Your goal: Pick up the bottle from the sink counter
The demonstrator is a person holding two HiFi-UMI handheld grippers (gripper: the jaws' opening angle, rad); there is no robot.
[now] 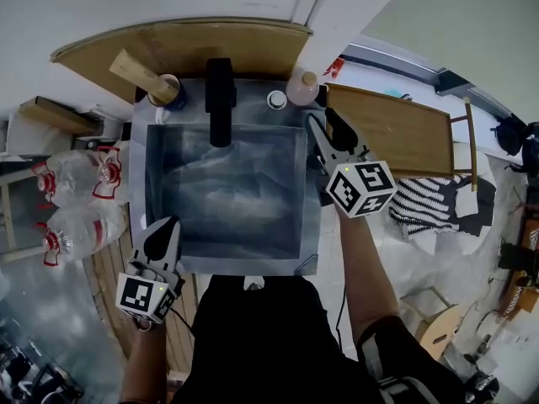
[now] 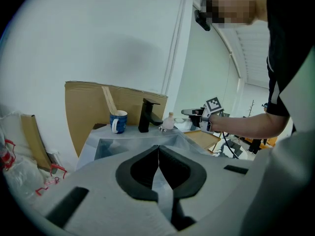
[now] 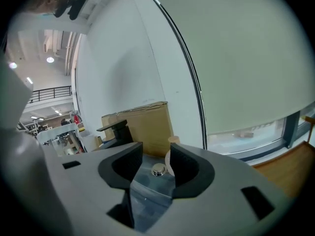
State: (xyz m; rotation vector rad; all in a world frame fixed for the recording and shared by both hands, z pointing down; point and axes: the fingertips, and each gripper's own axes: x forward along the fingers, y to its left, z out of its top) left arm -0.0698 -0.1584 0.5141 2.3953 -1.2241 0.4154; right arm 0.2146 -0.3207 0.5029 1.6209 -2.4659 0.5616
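A small pale pink bottle [image 1: 301, 87] with a tan cap stands upright on the sink counter's back right corner, beside a chrome knob [image 1: 276, 99]. My right gripper [image 1: 327, 130] hovers over the sink's right rim just short of the bottle, its jaws open with nothing between them. In the right gripper view the bottle [image 3: 169, 157] peeks out from behind the right jaw, slightly right of the gap of the right gripper [image 3: 156, 151]. My left gripper [image 1: 163, 227] is shut and empty at the sink's front left corner. From the left gripper [image 2: 158, 149] the bottle [image 2: 169, 122] shows far off.
A black faucet [image 1: 221, 99] rises at the back of the grey sink [image 1: 308, 225]. A blue mug [image 1: 168, 89] holding wooden sticks stands back left. Cardboard [image 1: 185, 45] leans behind. A wooden board [image 1: 396, 129] lies to the right, and large plastic bottles [image 1: 72, 183] to the left.
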